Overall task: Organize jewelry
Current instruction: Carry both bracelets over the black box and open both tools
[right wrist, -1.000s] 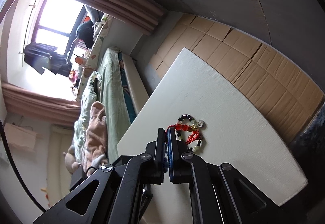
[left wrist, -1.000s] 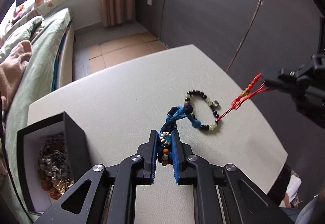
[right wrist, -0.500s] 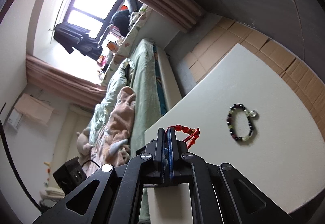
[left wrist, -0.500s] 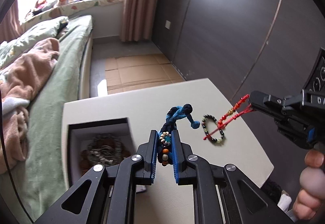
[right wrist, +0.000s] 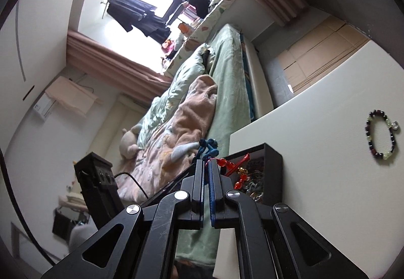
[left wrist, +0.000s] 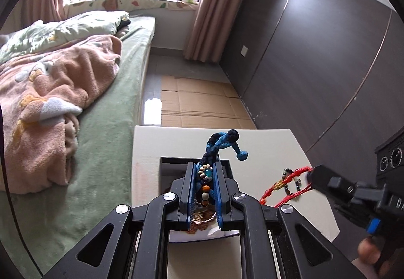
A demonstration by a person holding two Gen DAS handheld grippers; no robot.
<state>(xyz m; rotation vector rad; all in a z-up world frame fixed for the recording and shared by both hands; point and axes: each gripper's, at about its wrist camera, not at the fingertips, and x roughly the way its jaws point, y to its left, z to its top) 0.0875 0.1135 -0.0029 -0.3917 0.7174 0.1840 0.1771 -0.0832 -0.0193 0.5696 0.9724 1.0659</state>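
Observation:
My left gripper (left wrist: 205, 172) is shut on a blue braided bracelet (left wrist: 222, 143) with small beads, held above the black jewelry box (left wrist: 164, 172). My right gripper (right wrist: 207, 165) is shut on a red cord bracelet (right wrist: 234, 166), held over the same black box (right wrist: 274, 160) that holds several pieces. In the left wrist view the red bracelet (left wrist: 282, 184) hangs from the right gripper at right. A black and green bead bracelet (right wrist: 381, 137) lies on the white table (right wrist: 315, 178).
A bed with green sheet and pink blanket (left wrist: 63, 82) stands left of the table. Cardboard (left wrist: 197, 104) covers the floor beyond the table. Dark wardrobe doors (left wrist: 315, 64) are at right.
Both grippers have lifted their bracelets off the table and moved left to above the black box. The bead bracelet stays on the table.

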